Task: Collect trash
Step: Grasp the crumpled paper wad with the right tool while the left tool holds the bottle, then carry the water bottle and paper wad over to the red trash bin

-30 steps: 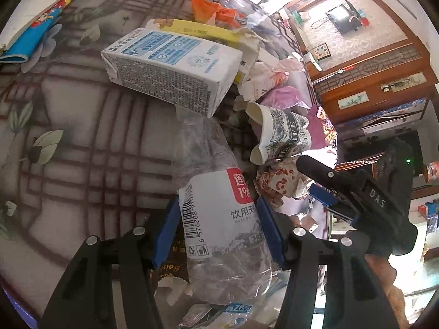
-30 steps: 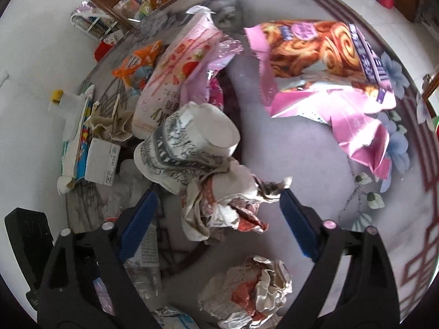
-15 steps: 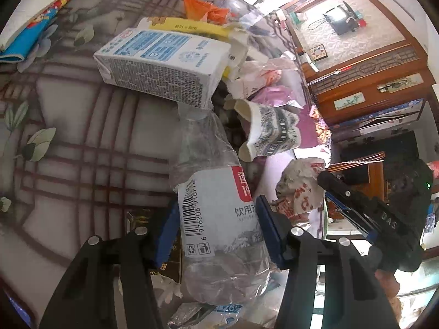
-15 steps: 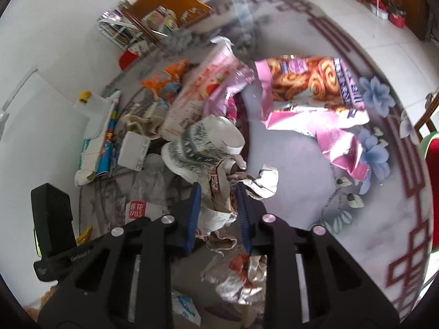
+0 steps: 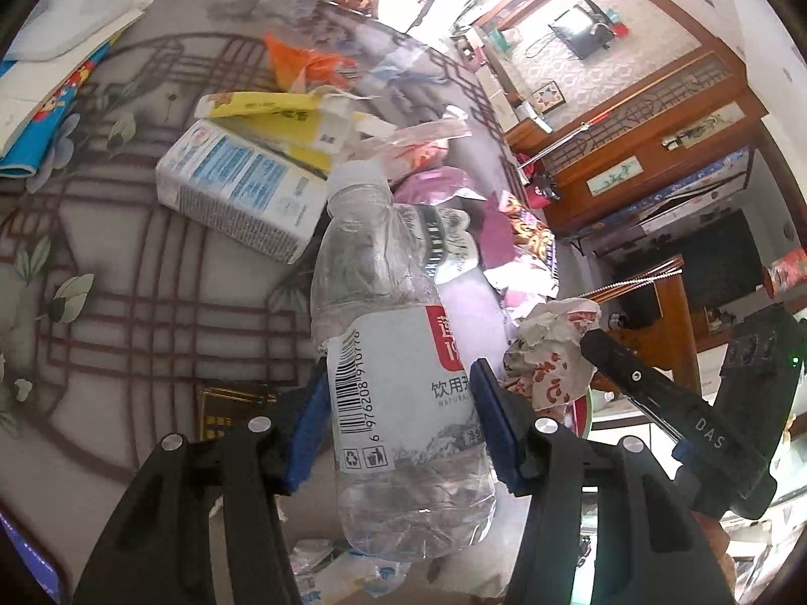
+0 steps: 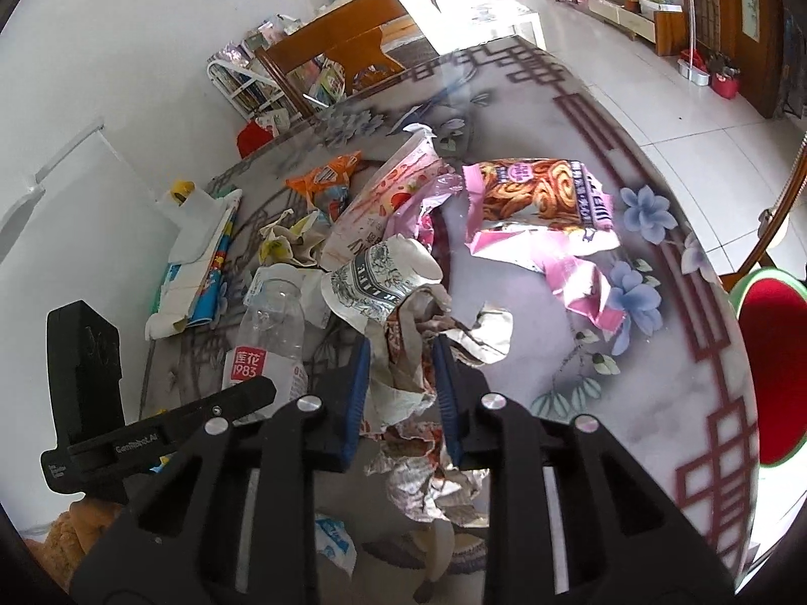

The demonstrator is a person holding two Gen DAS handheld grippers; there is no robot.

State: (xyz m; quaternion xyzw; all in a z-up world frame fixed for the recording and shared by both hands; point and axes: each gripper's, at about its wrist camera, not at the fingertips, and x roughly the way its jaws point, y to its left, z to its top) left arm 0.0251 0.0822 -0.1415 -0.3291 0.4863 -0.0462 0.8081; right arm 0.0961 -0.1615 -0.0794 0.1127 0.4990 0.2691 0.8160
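Left wrist view: your left gripper (image 5: 398, 423) is clamped on the bottle (image 5: 398, 353), blue pads pressing both sides of its white label, jaws part-way apart to fit its width. Bottle is clear, crumpled, cap end pointing away from you, base hanging toward the camera. It looks lifted clear of the table (image 5: 126, 312). Behind its cap lies the carton (image 5: 237, 191), on its side, w/ a yellow box (image 5: 267, 116) touching it on the far side and an orange wrapper (image 5: 307, 60) further toward the far edge. A booklet (image 5: 45, 101) sits at the table's left edge. At right, your right gripper (image 5: 595, 348) comes in w/ a paper wad (image 5: 550, 353) at its tips. Room beyond: wood cabinets, patterned wall.

Right wrist view: your right gripper (image 6: 401, 378) is squeezed tight on the paper wad (image 6: 403, 363), pads nearly together w/ crumpled paper bunched between and spilling out above and below. Just past the tips lies a paper cup (image 6: 383, 277), tipped over. A second wad (image 6: 434, 484) lies under the fingers, near the table's (image 6: 580, 353) near edge. A pink snack bag (image 6: 544, 201) lies mid-table, toward the right edge. At left you see the left gripper (image 6: 252, 393) on the bottle (image 6: 267, 338). Table top is grey w/ red lattice and flower print. Beyond: white tiled floor, wooden chair, a red seat at right.
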